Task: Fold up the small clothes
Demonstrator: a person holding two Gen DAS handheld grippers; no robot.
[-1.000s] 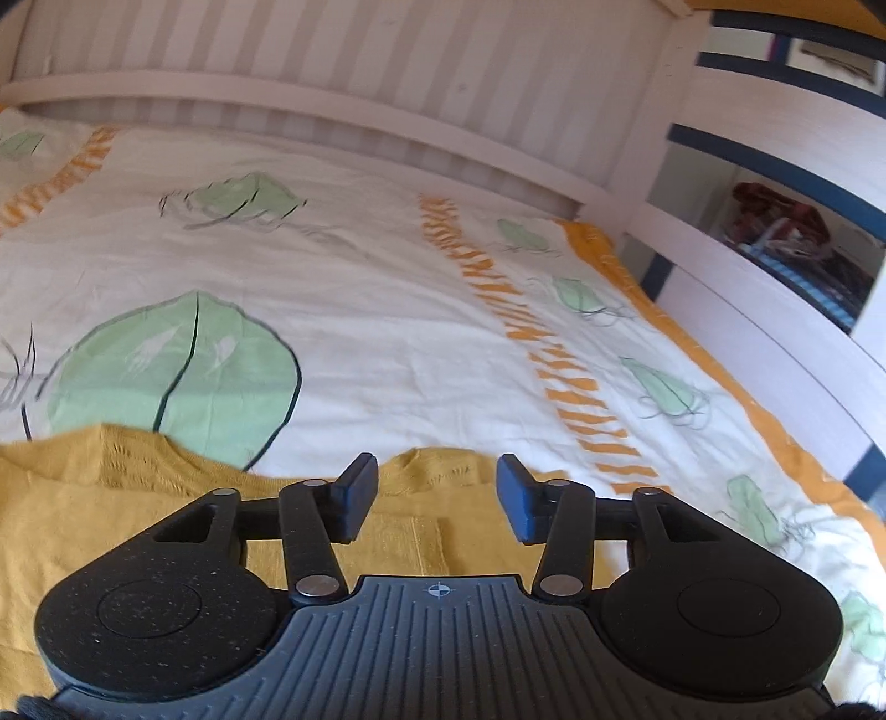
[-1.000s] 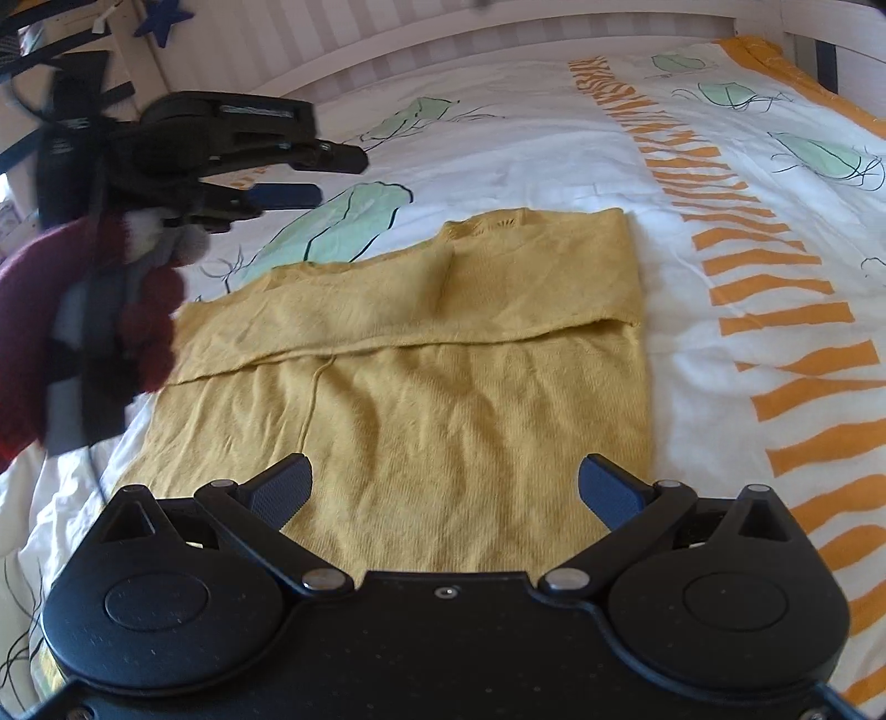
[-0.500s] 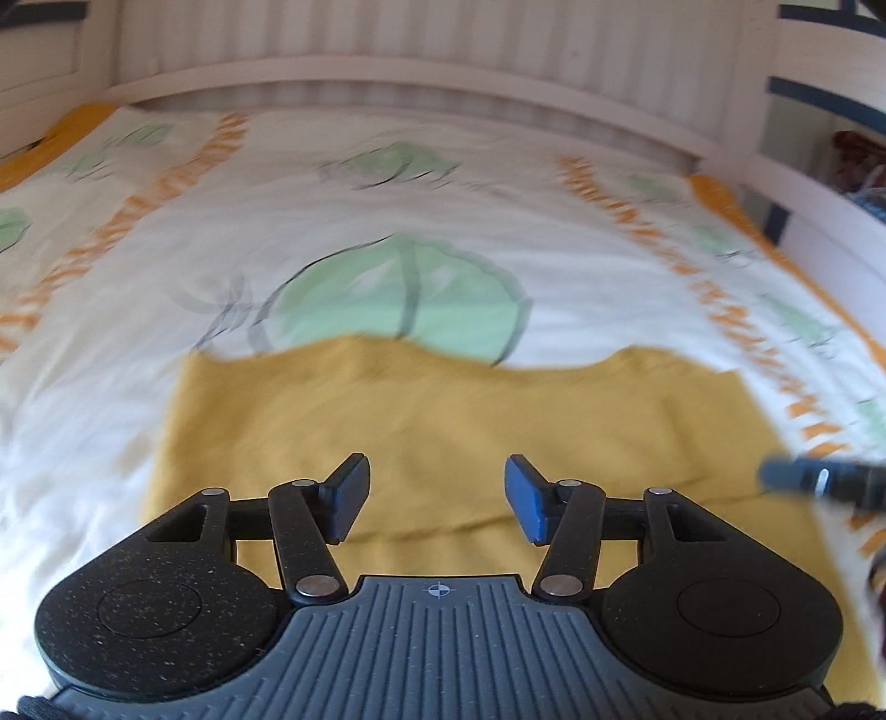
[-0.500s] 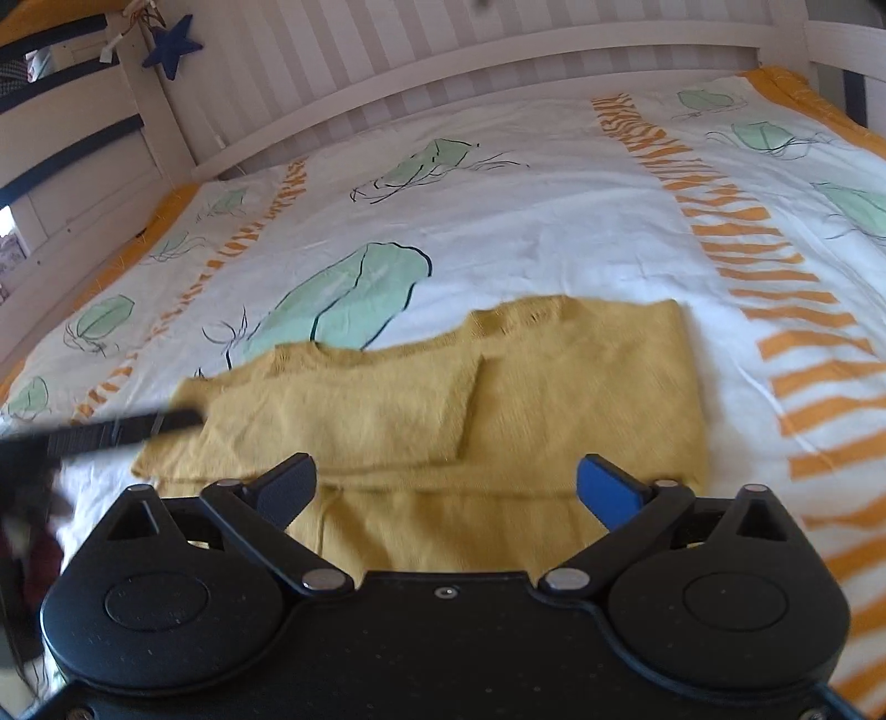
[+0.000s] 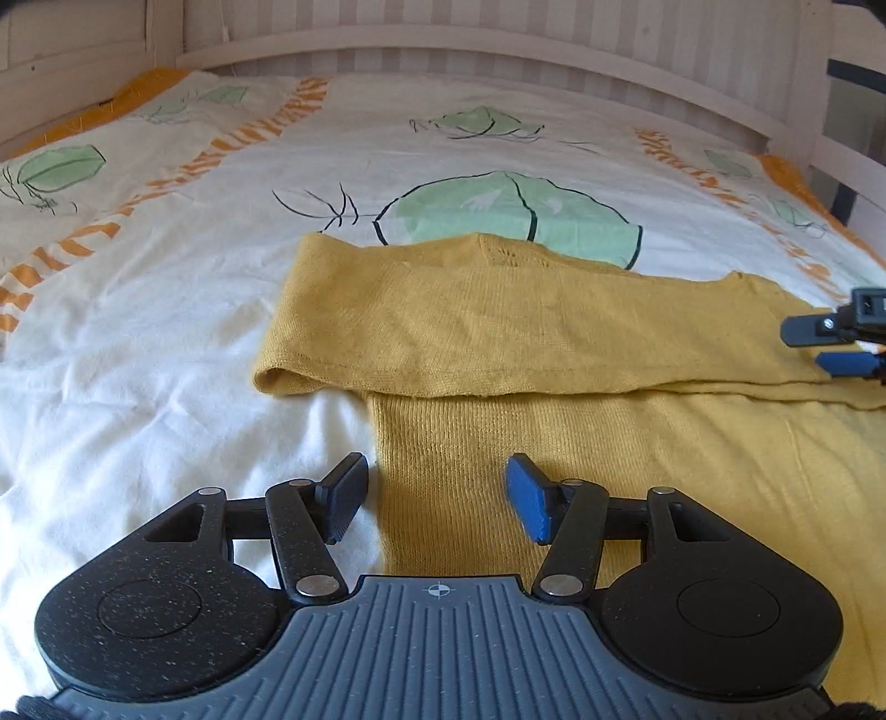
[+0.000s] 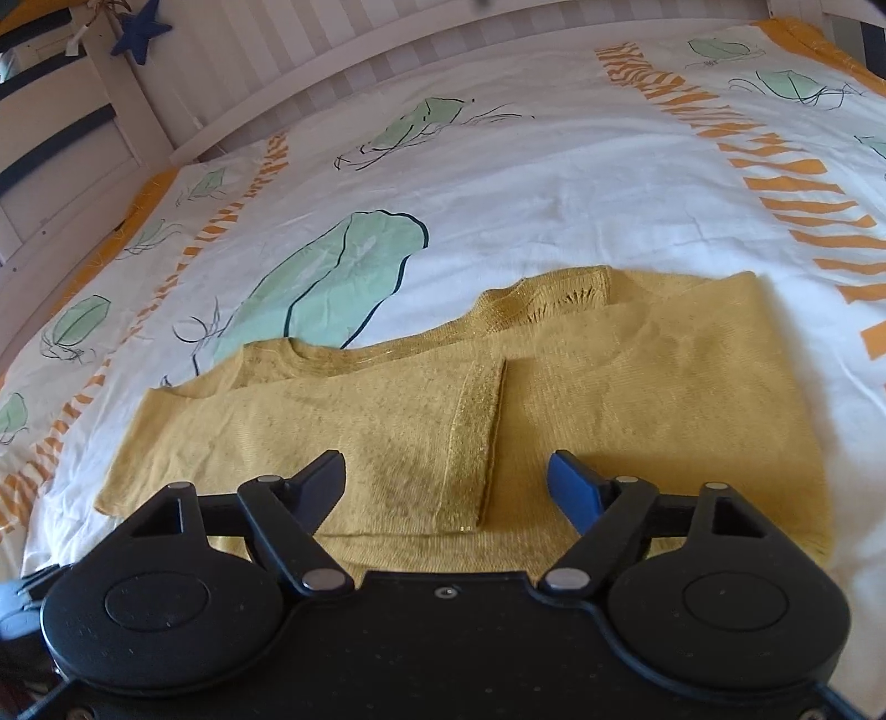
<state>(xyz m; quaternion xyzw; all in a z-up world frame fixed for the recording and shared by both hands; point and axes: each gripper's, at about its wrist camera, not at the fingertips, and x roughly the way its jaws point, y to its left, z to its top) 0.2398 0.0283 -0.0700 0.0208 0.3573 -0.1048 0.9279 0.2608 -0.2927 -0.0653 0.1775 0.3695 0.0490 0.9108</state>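
A mustard-yellow knit sweater (image 5: 554,332) lies flat on the bed, with its sleeves folded across the chest. My left gripper (image 5: 434,482) hovers low over the left side edge of the sweater's body. Its jaws are opening and the pads press on nothing. My right gripper (image 6: 446,476) hangs over the sweater (image 6: 637,399), just before the cuff of the folded sleeve (image 6: 476,437). Its jaws are closing, with the cloth below the gap and clear of the pads. At the right edge of the left wrist view, the right gripper's fingertips (image 5: 836,343) show above the folded sleeve.
The sweater rests on a white bedspread (image 5: 166,332) printed with green leaves and orange stripes. A white slatted rail (image 5: 443,50) closes the far side of the bed. A blue star (image 6: 138,33) hangs on the frame at the far left.
The left gripper swung left and sank toward the sweater's left edge, its jaws a little wider. The right gripper moved forward over the folded sleeves and its jaws narrowed.
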